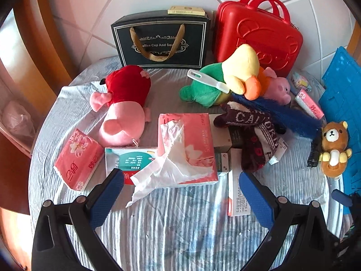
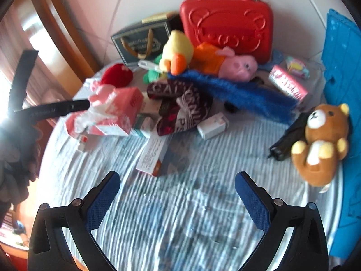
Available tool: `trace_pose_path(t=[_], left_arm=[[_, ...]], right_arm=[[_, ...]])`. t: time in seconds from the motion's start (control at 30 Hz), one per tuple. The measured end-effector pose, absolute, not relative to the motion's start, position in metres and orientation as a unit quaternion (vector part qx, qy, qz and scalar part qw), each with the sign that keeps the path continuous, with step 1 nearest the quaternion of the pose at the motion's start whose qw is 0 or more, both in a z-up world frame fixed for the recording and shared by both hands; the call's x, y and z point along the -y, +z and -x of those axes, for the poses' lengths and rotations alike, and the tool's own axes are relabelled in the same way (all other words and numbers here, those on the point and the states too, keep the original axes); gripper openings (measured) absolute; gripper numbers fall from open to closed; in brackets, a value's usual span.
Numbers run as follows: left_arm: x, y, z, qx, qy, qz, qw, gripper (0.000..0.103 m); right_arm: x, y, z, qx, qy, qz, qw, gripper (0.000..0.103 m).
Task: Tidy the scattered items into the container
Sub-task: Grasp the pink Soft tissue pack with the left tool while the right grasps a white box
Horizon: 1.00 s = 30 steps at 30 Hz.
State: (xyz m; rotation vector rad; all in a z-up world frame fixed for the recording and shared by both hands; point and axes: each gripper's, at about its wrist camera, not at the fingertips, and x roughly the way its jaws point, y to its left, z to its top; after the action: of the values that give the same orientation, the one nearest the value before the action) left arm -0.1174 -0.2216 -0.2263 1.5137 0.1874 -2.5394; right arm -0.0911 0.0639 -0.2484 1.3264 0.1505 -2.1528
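Scattered over the striped cloth are a pink tissue pack [image 1: 191,135] with a tissue pulled out, a smaller tissue pack [image 1: 77,158], a pink pig plush [image 1: 124,113], a yellow duck plush [image 1: 239,70], a knitted dark sock [image 1: 255,133], a blue fuzzy cloth [image 2: 243,92] and a brown bear plush [image 2: 322,140]. My left gripper [image 1: 181,192] is open, low over the cloth, with the pulled-out tissue between its fingers. My right gripper [image 2: 178,185] is open above bare cloth, and the bear lies to its right. A white carton [image 2: 153,155] lies just ahead of it.
A red hard case [image 1: 257,38] and a black gift box [image 1: 160,43] stand shut against the tiled wall at the back. A blue plastic panel [image 1: 340,94] leans at the right edge. Wooden furniture [image 1: 33,52] stands left of the round table.
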Motion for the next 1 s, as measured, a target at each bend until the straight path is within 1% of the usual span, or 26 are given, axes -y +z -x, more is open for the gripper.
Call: trace_pose_path(t=[0.17, 0.37, 0.5, 0.77, 1.0], left_arm=[[0.229, -0.251, 0.139, -0.067, -0.849, -0.518, 0.078, 0.103], [0.237, -0.277, 0.154, -0.065, -0.841, -0.532, 0.076, 0.103], [0.240, -0.290, 0.161, -0.066, -0.837, -0.539, 0.069, 0.103], [0.233, -0.293, 0.176, -0.069, -0.842, -0.533, 0.049, 0.103], [0.236, -0.314, 0.187, -0.064, -0.830, -0.552, 0.059, 0.103]], right_arm=[[-0.026, -0.290, 0.096, -0.085, -0.803, -0.517, 0.282, 0.103], [0.009, -0.320, 0.107, -0.103, -0.802, -0.528, 0.261, 0.103], [0.028, -0.330, 0.114, -0.106, -0.806, -0.525, 0.251, 0.103], [0.055, -0.356, 0.121, -0.121, -0.809, -0.526, 0.231, 0.103], [0.066, -0.369, 0.128, -0.125, -0.814, -0.526, 0.212, 0.102]])
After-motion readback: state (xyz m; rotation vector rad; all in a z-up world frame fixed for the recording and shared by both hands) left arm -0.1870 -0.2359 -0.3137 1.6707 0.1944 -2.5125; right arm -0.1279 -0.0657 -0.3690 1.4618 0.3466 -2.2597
